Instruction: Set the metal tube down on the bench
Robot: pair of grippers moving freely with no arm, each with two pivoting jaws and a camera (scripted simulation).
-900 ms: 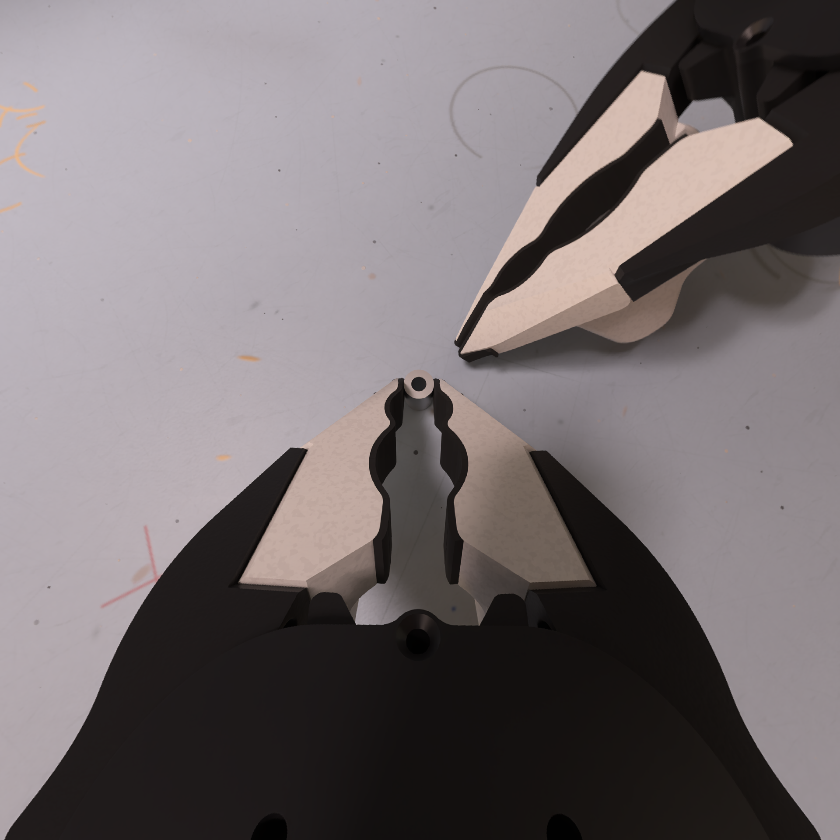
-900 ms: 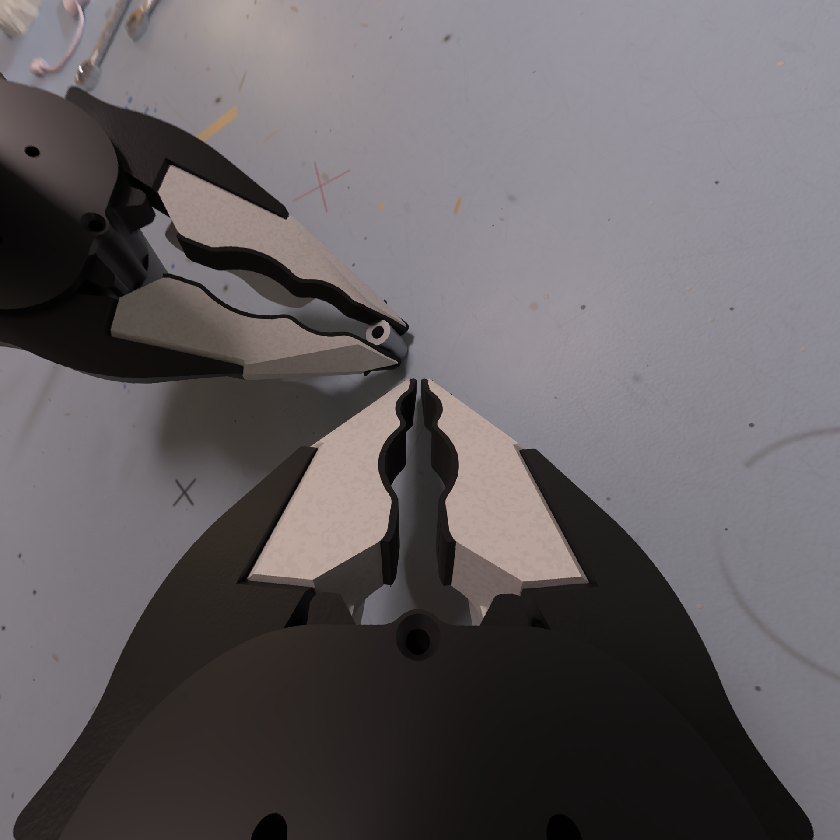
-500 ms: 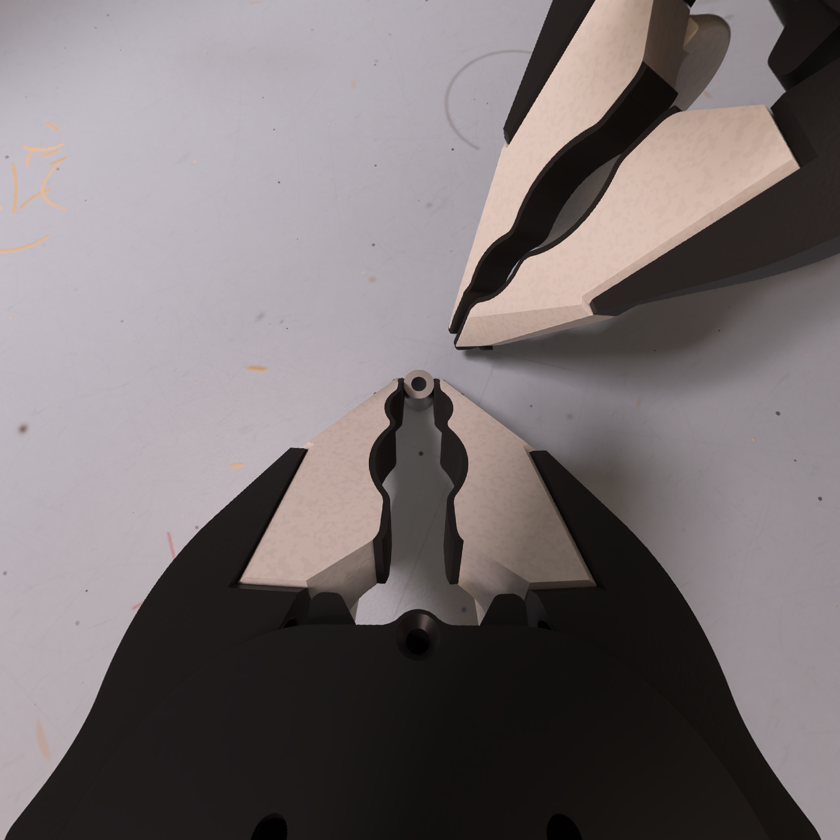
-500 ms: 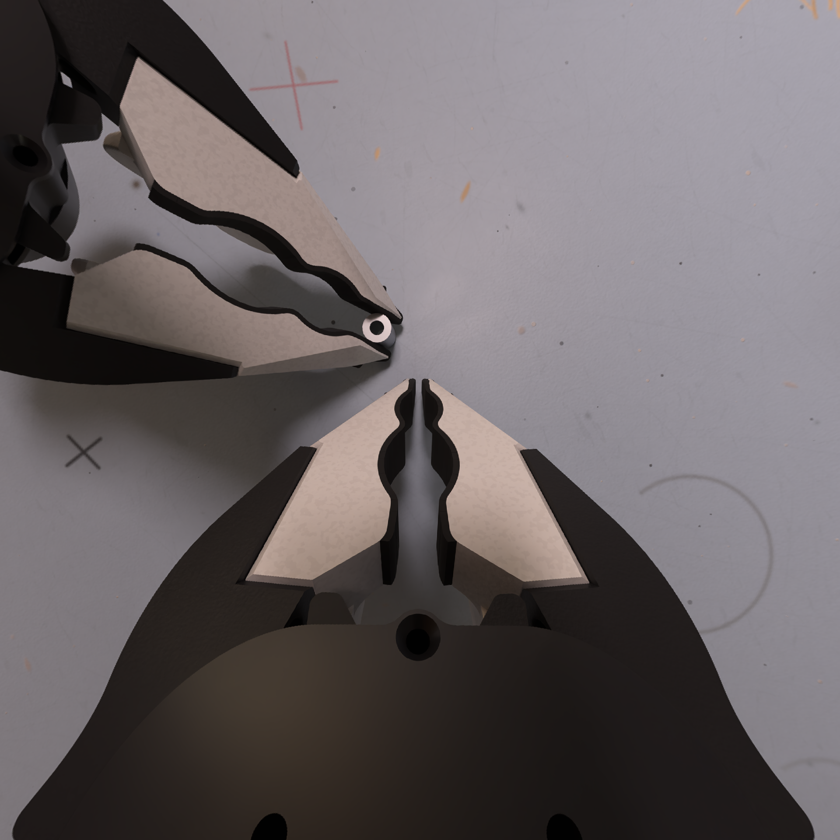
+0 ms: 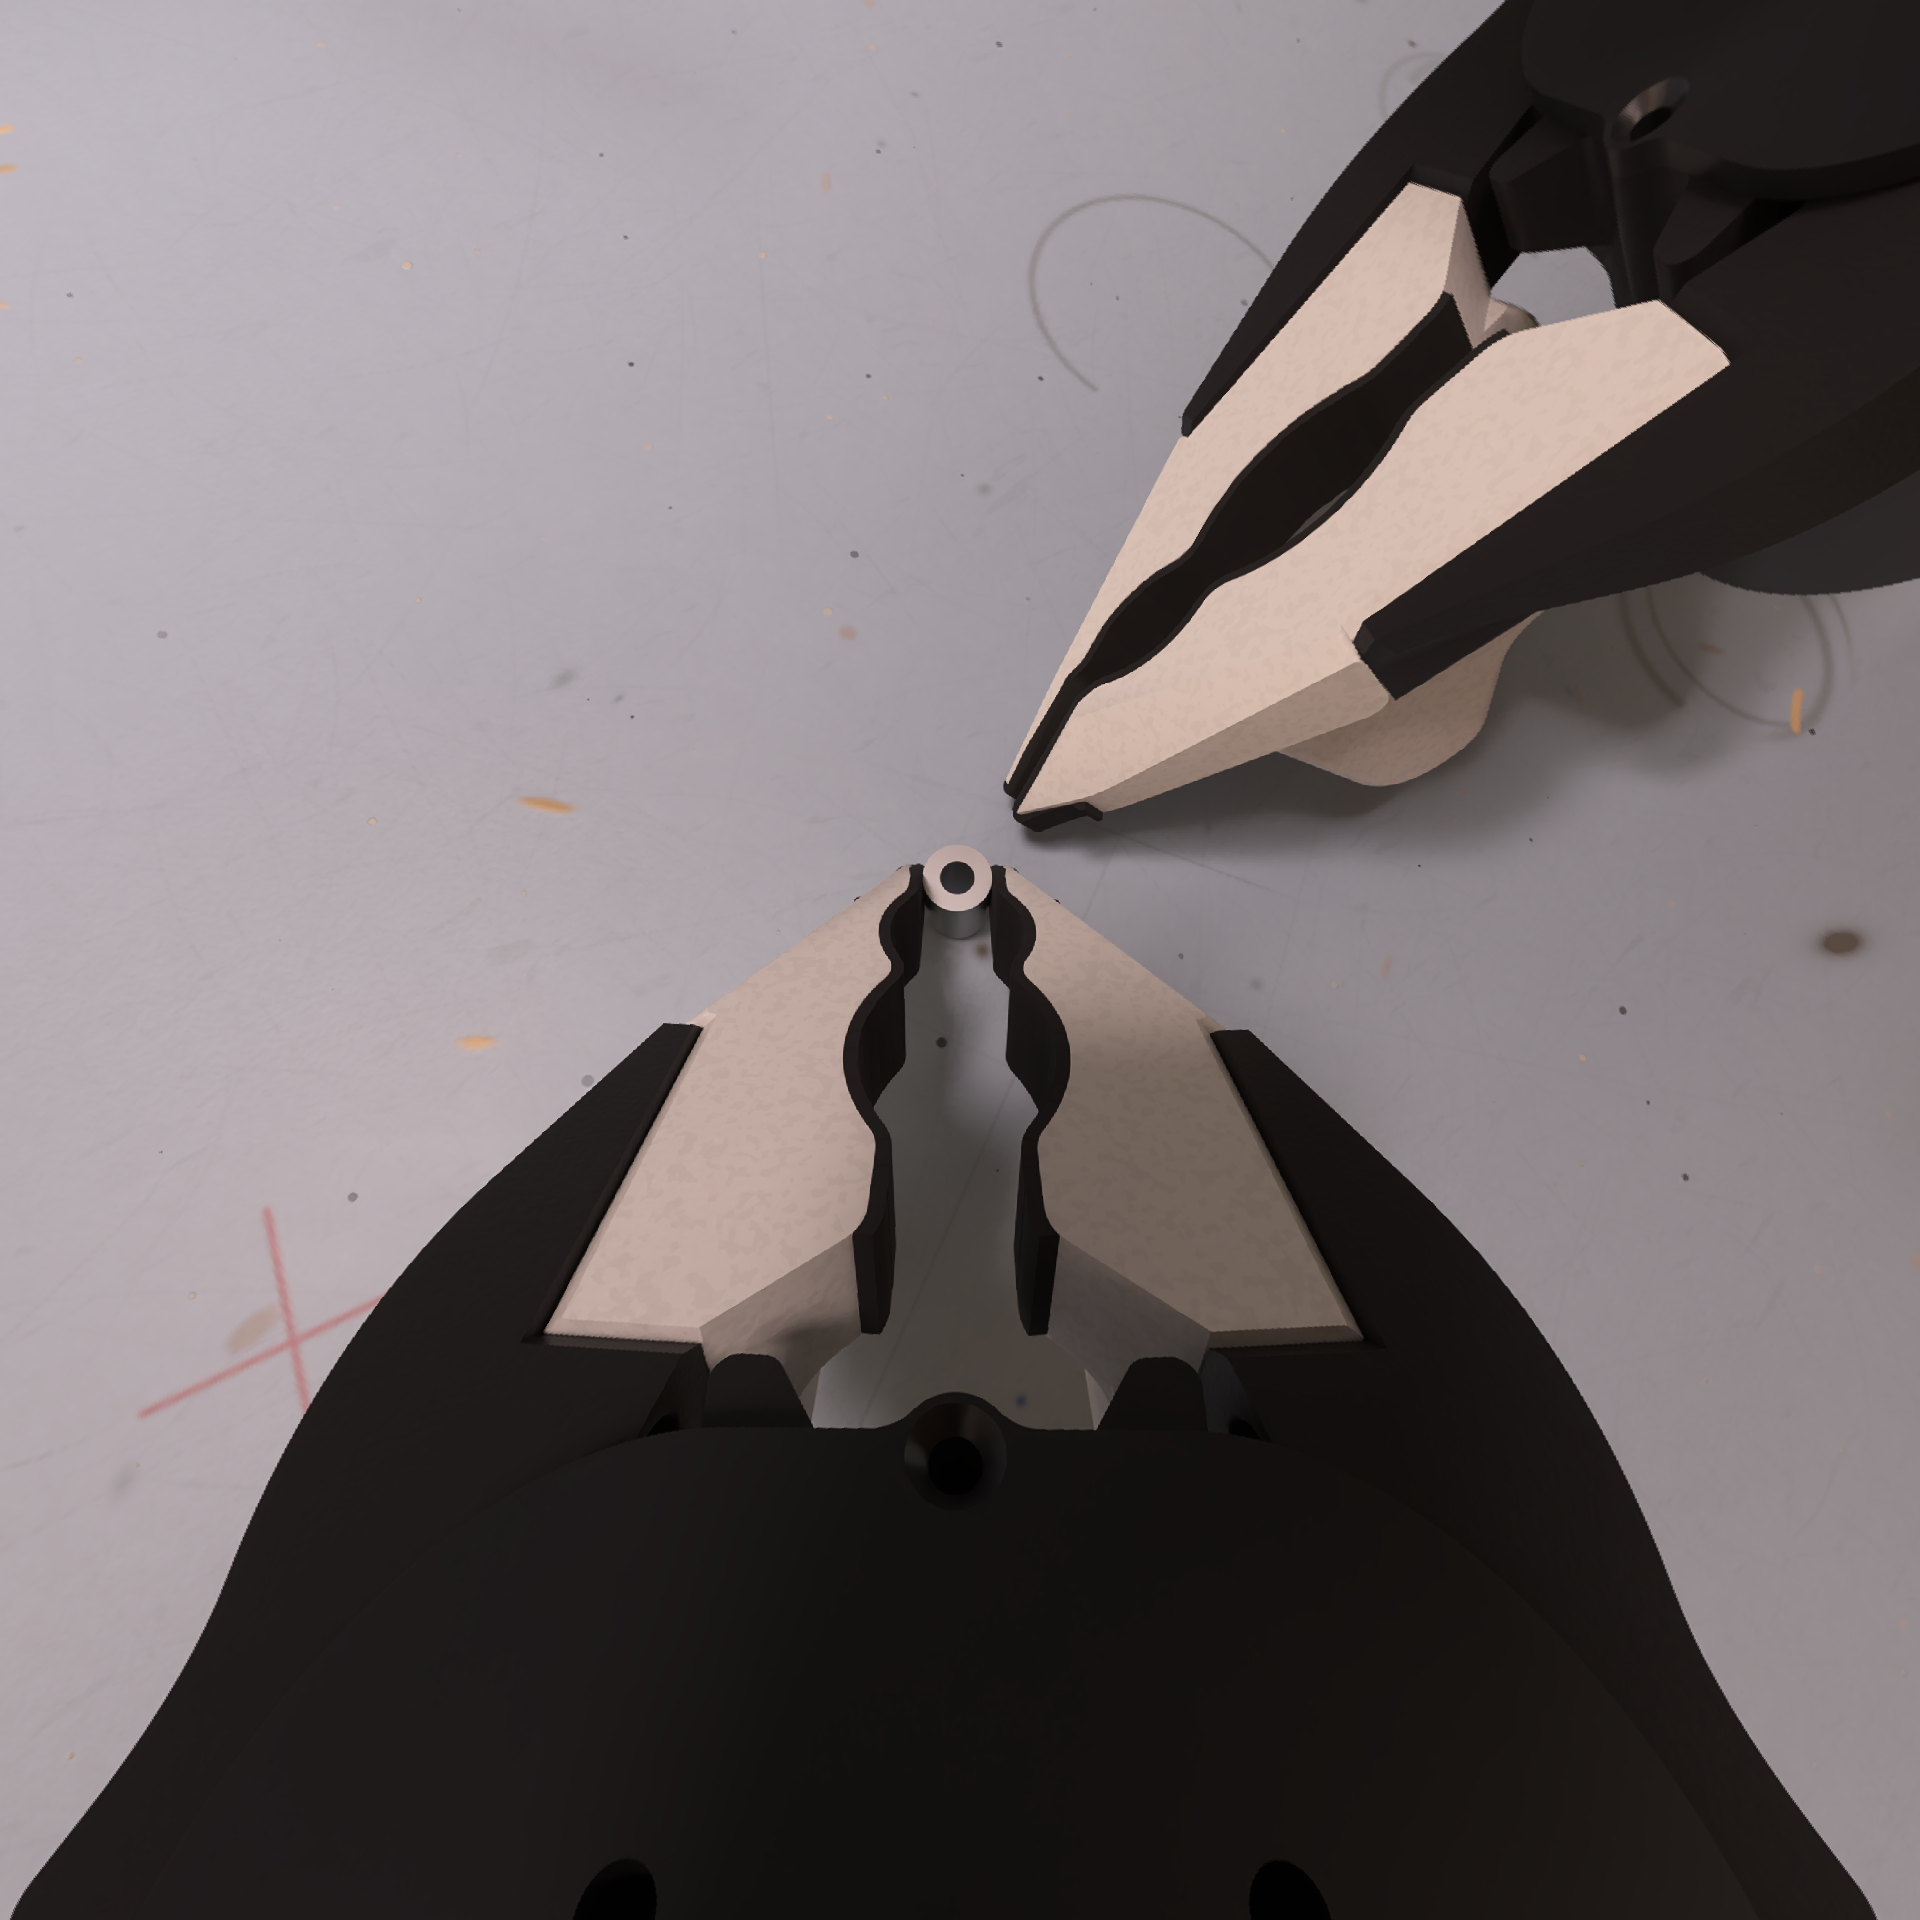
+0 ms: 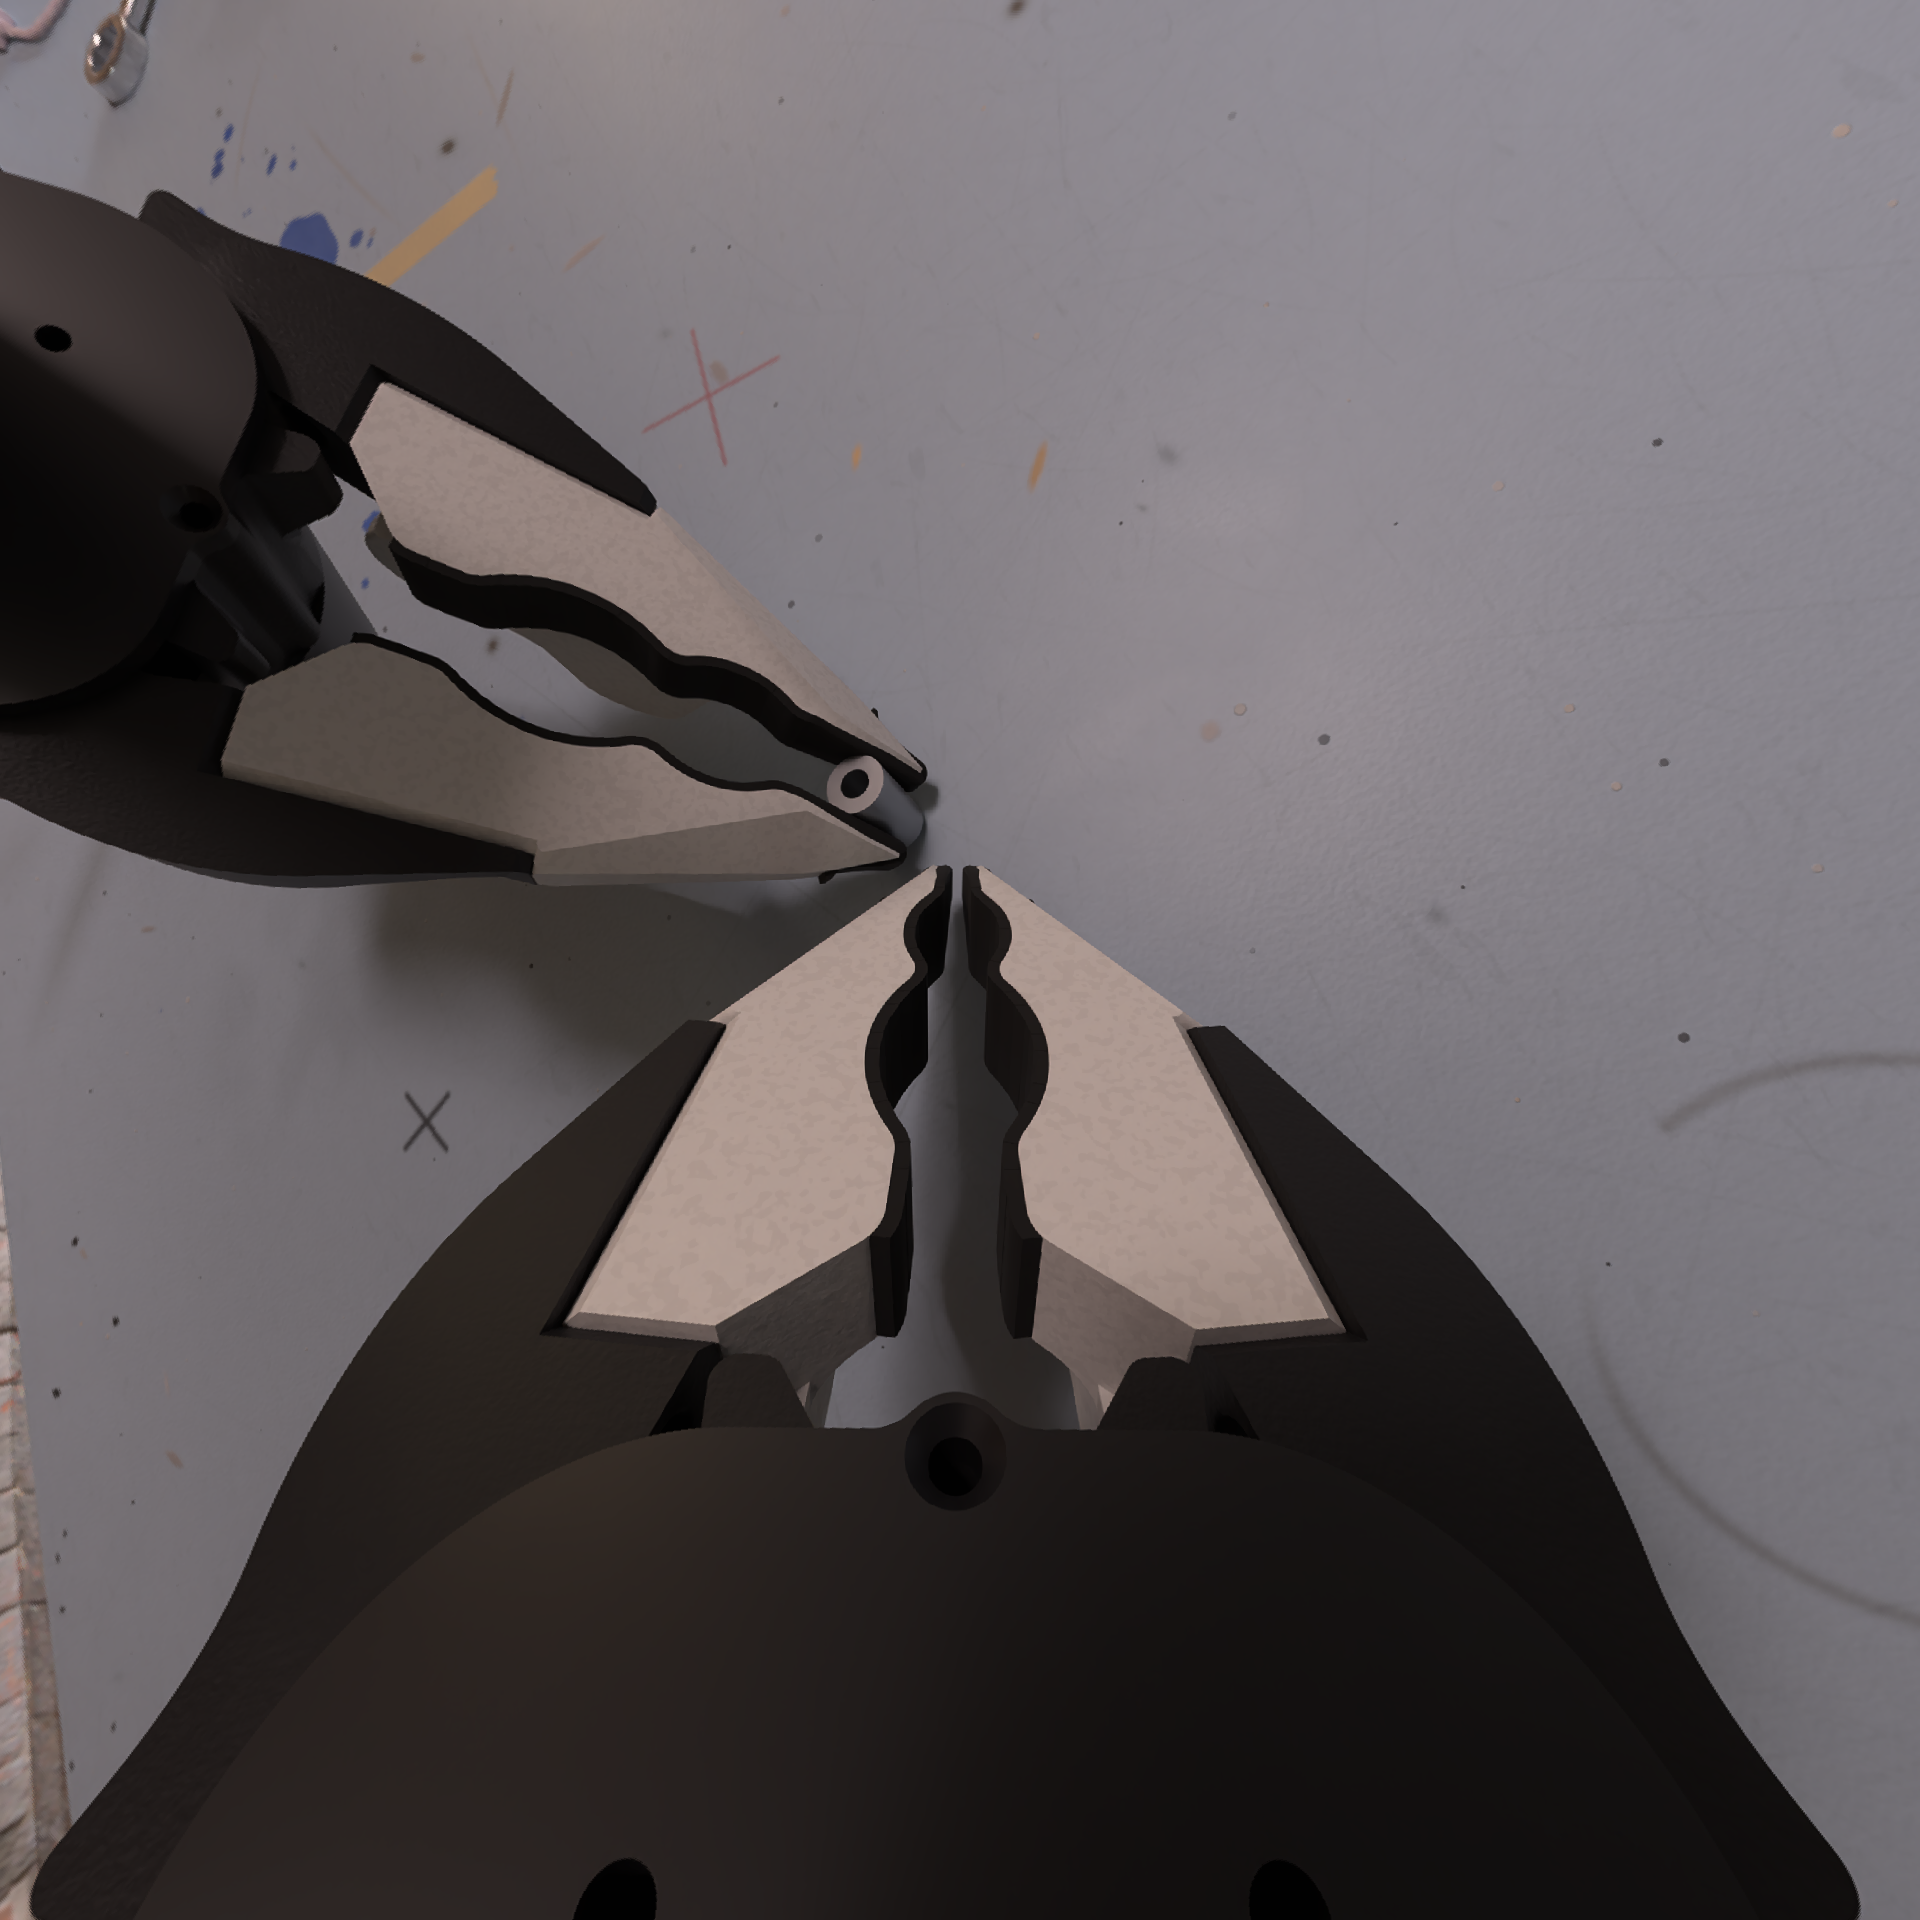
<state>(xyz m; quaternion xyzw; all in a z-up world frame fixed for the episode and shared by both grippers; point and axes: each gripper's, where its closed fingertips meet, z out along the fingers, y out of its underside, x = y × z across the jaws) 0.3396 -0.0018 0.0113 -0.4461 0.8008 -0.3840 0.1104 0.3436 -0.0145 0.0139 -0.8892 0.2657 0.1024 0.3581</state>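
Grey scuffed bench point(image 5: 416, 416) — left tongs point(image 5: 957, 883) pinching metal tube point(image 5: 956, 878), right tongs point(image 6: 957, 878) pressed together.

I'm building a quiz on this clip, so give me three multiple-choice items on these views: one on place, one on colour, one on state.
1. Where is the metal tube?
A. Between the left gripper fingertips
B. Lying flat on the bench
C. In the right gripper

2. What colour is the large X mark beyond the left gripper in the right wrist view?
A. Green
B. Red
C. White

3. How does the right gripper stand?
A. Wide open
B. Clamped on the tube
C. Nearly shut, holding nothing

Answers: 1 A, the tube's ring end sits pinched at those tips. 2 B, its thin strokes are reddish. 3 C, only a slit shows between its tips.
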